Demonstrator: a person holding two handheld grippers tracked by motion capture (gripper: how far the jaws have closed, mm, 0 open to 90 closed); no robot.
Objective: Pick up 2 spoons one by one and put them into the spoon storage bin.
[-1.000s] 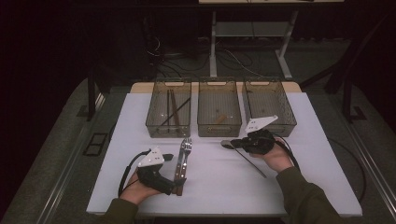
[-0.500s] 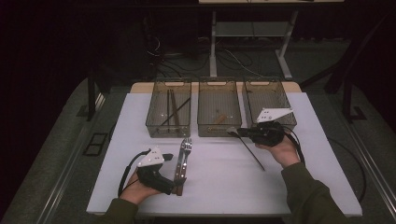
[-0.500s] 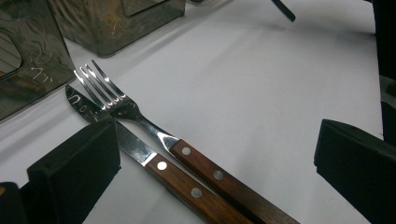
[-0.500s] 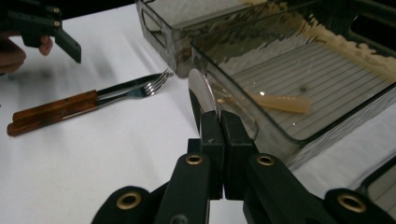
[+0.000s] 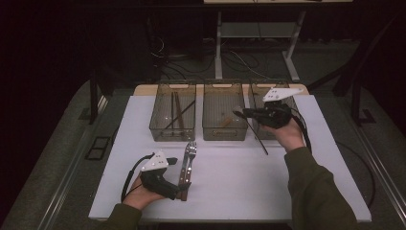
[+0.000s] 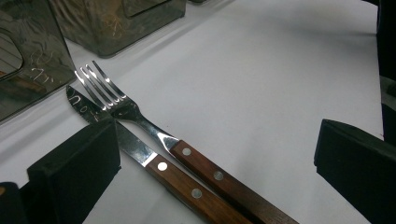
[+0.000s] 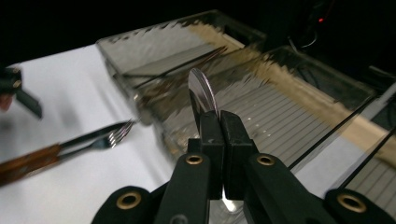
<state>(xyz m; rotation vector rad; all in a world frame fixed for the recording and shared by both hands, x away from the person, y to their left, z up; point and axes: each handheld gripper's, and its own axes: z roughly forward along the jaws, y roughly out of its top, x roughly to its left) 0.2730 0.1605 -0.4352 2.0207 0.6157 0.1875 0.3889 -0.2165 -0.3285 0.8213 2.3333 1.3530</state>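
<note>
A white table (image 5: 239, 191) is seen from above, with three clear bins in a row along its far edge — the left bin (image 5: 173, 115) holding dark sticks. The right gripper (image 5: 239, 113) is held raised over the middle bin (image 5: 224, 116), clamped on a spoon (image 5: 256, 136) whose dark handle slants toward the person. The left gripper (image 5: 184, 184) is rested on the table beside a fork (image 5: 190, 154) and knife (image 5: 184, 165).

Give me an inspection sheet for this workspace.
Surface: white table, bare between things.
Job's things: spoon clamped in right gripper, above the bins; fork and knife side by side between left gripper jaws.
Clutter: three clear bins; sticks in the left one.
Grippers: right shut on spoon; left open.
Cables: one trails from each gripper; more on the floor.
Surroundings: dark, stand legs behind.
</note>
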